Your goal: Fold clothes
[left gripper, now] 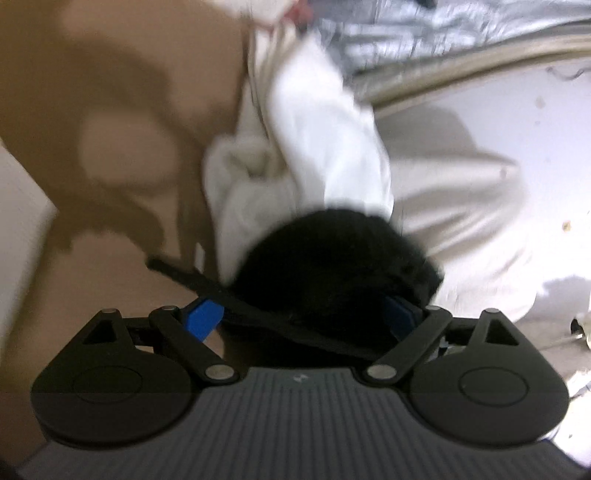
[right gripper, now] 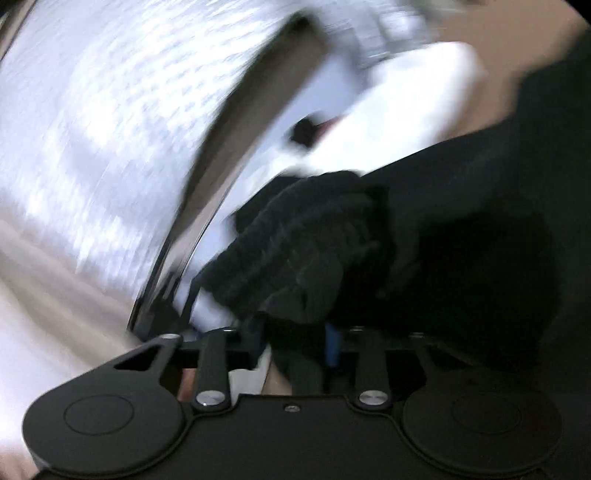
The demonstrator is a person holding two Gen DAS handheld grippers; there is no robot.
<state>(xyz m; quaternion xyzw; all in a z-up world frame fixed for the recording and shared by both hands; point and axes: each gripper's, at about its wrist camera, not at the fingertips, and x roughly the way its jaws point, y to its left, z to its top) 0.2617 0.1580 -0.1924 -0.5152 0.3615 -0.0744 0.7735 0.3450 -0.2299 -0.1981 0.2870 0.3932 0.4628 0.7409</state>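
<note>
In the left wrist view a black garment (left gripper: 332,266) lies bunched between the wide-apart blue pads (left gripper: 205,317) of my left gripper (left gripper: 306,299). A flat edge of it runs across the jaws, and the pads do not visibly press on it. Behind it hangs a crumpled white cloth (left gripper: 306,147). In the right wrist view my right gripper (right gripper: 306,332) has its jaws close together, with a fold of the black garment (right gripper: 295,251) pinched between them. More black cloth spreads to the right. The white cloth (right gripper: 399,110) lies beyond, blurred.
A tan surface (left gripper: 92,110) fills the left of the left wrist view and a pale surface (left gripper: 480,221) the right. A silvery quilted sheet (left gripper: 443,29) (right gripper: 92,110) lies behind a curved rail (left gripper: 443,74) (right gripper: 229,140). Both views are motion-blurred.
</note>
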